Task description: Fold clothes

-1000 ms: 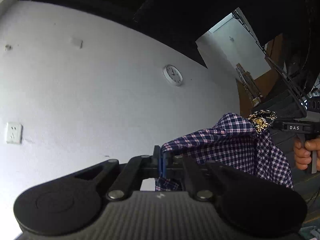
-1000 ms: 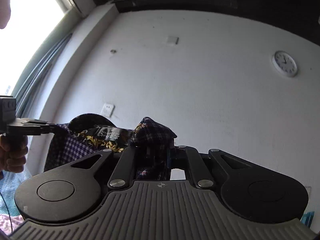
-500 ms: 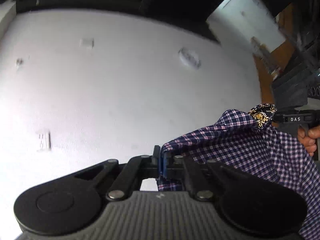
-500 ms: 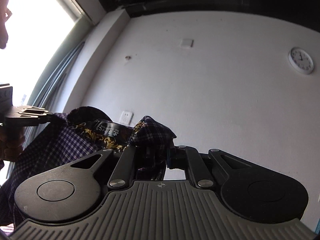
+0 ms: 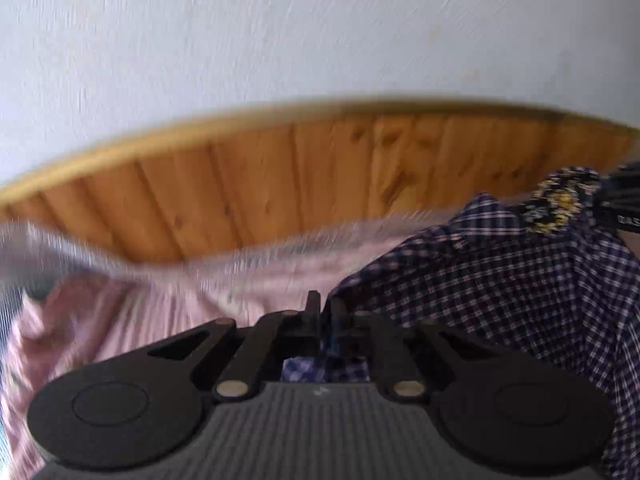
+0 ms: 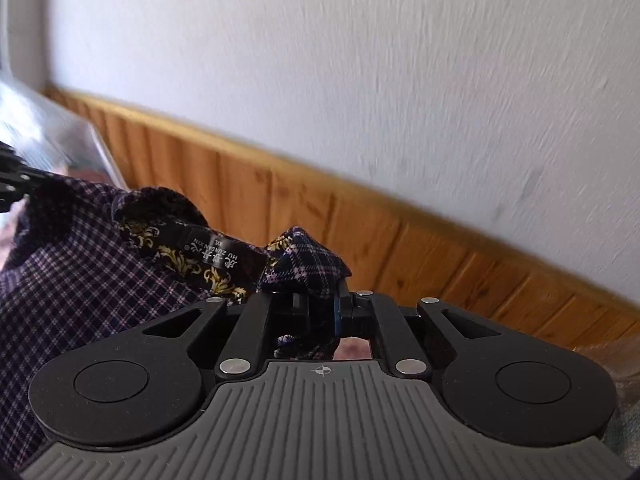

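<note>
checked cloth shirt (image 5: pixel 500 280), knotty wood panelling (image 5: pixel 320 168)

Bright daylight, heavy motion blur, fisheye-curved edges

A rough-plastered white wall (image 5: pixel 280 32) fills the upper part of both wrist views, motion-blurred. Below it runs a band of orange-brown vertical pine-plank wainscoting (image 5: pixel 304 176) capped by a lighter wooden rail (image 6: pixel 248 148). A pale window frame (image 6: pixel 24 20) rises at the far left of the right view. Soft daylight washes the plaster.
</note>
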